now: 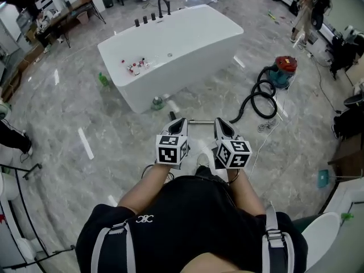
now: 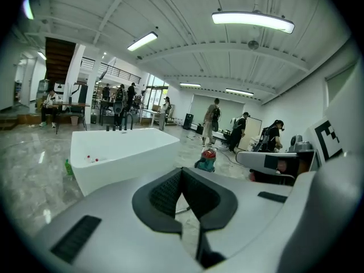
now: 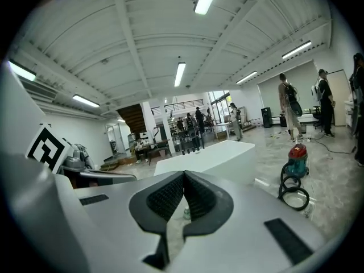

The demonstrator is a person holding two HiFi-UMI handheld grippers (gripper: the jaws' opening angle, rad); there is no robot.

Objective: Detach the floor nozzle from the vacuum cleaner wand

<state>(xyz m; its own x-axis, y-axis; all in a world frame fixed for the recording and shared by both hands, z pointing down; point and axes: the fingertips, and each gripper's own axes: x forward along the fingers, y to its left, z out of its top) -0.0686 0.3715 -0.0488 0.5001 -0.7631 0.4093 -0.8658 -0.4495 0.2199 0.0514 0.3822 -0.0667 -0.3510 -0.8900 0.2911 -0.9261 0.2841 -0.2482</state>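
A thin silver tube showed only between the left gripper and right gripper, both ends hidden behind them. Red-and-white items inside the white freestanding bathtub were too small to identify. The frame's edge cut off a rounded white fixture.

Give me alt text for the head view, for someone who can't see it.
A person in a black top holds the left gripper and the right gripper side by side, both shut and empty, above a marble floor. Ahead stands a white bathtub; a red and teal vacuum cleaner sits at right.
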